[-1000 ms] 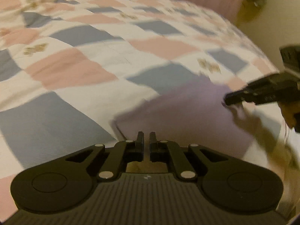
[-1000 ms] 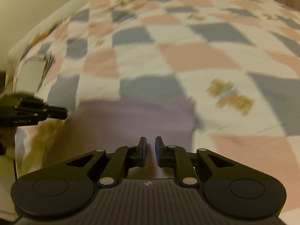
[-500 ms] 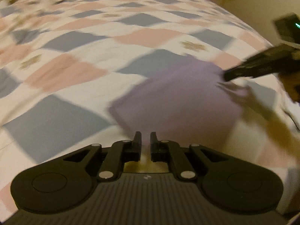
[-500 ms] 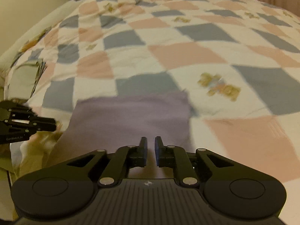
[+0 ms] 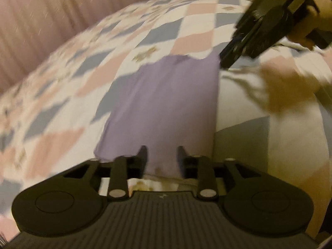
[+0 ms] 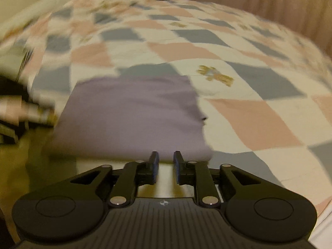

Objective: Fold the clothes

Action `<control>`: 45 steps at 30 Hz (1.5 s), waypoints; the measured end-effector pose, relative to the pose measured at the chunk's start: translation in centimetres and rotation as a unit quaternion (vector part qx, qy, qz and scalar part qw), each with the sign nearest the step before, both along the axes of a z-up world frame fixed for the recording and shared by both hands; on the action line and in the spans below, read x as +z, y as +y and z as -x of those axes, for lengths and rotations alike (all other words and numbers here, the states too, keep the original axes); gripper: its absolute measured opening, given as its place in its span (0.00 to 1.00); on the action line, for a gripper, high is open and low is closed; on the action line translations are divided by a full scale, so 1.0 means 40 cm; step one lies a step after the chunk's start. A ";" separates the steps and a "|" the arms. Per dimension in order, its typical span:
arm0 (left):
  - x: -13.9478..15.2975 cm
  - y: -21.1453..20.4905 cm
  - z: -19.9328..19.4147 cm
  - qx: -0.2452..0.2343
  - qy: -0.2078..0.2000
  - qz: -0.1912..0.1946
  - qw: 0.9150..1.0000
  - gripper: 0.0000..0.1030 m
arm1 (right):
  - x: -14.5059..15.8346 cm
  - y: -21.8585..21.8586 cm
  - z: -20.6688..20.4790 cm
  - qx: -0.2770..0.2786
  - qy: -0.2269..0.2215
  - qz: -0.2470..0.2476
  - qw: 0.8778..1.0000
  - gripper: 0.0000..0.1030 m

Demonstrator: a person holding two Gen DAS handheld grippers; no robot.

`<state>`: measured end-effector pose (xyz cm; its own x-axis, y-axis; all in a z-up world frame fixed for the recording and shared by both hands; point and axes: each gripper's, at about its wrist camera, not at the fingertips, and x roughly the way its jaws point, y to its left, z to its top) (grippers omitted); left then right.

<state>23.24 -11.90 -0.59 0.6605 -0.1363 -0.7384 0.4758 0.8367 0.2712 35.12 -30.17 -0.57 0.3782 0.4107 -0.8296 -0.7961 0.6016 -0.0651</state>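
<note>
Motion-blurred: quilt, hand. Near edge of purple cloth hidden behind right gripper.

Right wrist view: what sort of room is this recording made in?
Most likely a bedroom. A checked quilt in pink, grey and white covers a wide bed, a folded lilac garment lies on it, and pinkish curtains hang behind.

Left gripper jaws went from nearly closed to spread apart, now straddling the near edge of the flat lilac folded cloth. Right gripper jaws widened a little and moved in to that cloth's edge; both views shifted.
</note>
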 end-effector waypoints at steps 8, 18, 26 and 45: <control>-0.076 -0.148 0.050 -0.080 -0.024 -0.137 0.987 0.40 | -0.056 0.062 0.108 0.183 -0.158 0.144 0.960 0.48; -0.169 -0.205 0.058 -0.057 -0.057 -0.230 0.970 0.39 | -0.157 0.064 0.118 0.328 -0.282 0.227 0.873 0.61; -0.189 -0.197 0.055 -0.020 -0.080 -0.246 0.966 0.39 | -0.183 0.059 0.112 0.305 -0.318 0.216 0.872 0.51; -0.126 0.015 0.115 -0.164 -0.202 -0.218 0.941 0.11 | -0.185 0.157 0.205 0.173 -0.404 0.194 0.877 0.01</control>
